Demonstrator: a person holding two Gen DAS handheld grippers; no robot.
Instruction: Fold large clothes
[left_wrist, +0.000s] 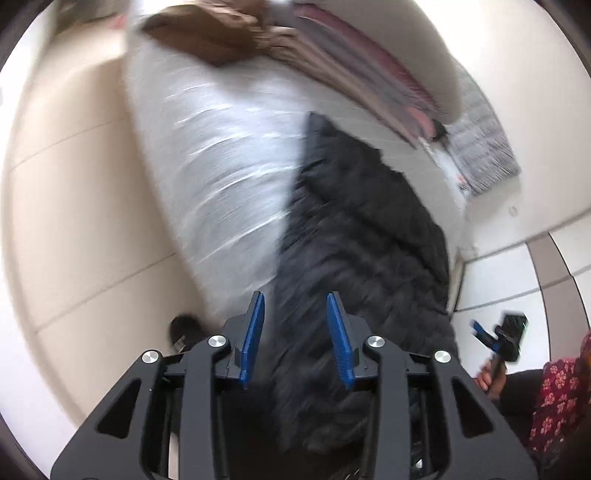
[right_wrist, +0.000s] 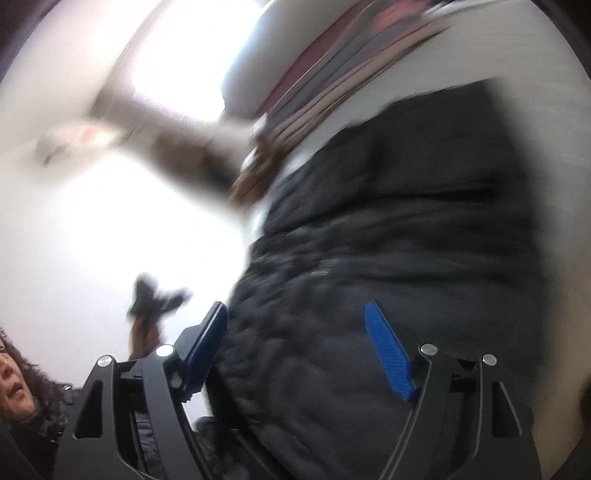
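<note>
Two pairs of tongs were seen poised over the bed, both pictures badly smeared. The left gripper (left_wrist: 295, 306) was parted a little, nothing pinched between its blue pads; the right gripper (right_wrist: 301, 317) was spread wide, and no cloth could be seen pressed by its pads. Directly beyond both, the black quilted jacket (left_wrist: 362, 236) was laid lengthwise on the white sheet (left_wrist: 218, 155), crumpled at its near end. Beside the bed, on the pale floor (left_wrist: 81, 206), a dark slipper (left_wrist: 186, 326) was spotted just left of the left tongs. Farther up, a brown garment (left_wrist: 207, 33) and a striped blanket (left_wrist: 354, 70) were heaped across the bed's far end.
</note>
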